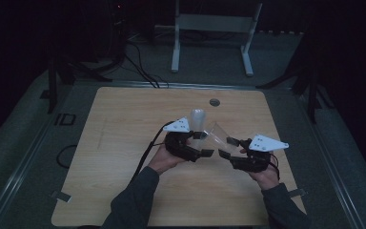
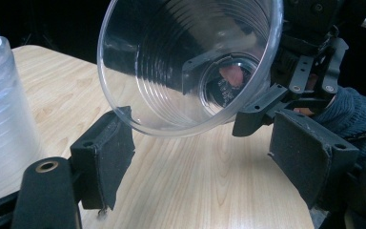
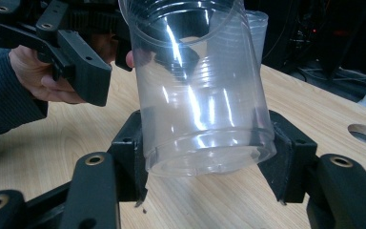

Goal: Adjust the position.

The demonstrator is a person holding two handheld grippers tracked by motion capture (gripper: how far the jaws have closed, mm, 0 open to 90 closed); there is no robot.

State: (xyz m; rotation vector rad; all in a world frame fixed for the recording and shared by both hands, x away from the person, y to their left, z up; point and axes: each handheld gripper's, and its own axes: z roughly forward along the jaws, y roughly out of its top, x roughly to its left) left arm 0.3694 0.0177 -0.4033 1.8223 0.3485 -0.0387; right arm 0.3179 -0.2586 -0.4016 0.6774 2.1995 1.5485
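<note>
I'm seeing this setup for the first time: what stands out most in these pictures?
A clear ribbed plastic cup is clamped near its base by the right hand-held gripper and tilted over the light wooden table, its mouth toward the left hand-held gripper, whose jaws stand open. Beside that gripper stands a stack of clear plastic cups.

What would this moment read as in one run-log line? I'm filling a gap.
right gripper: shut on clear cup, near its base | left gripper: open at cup's rim | cup stack: standing on table
</note>
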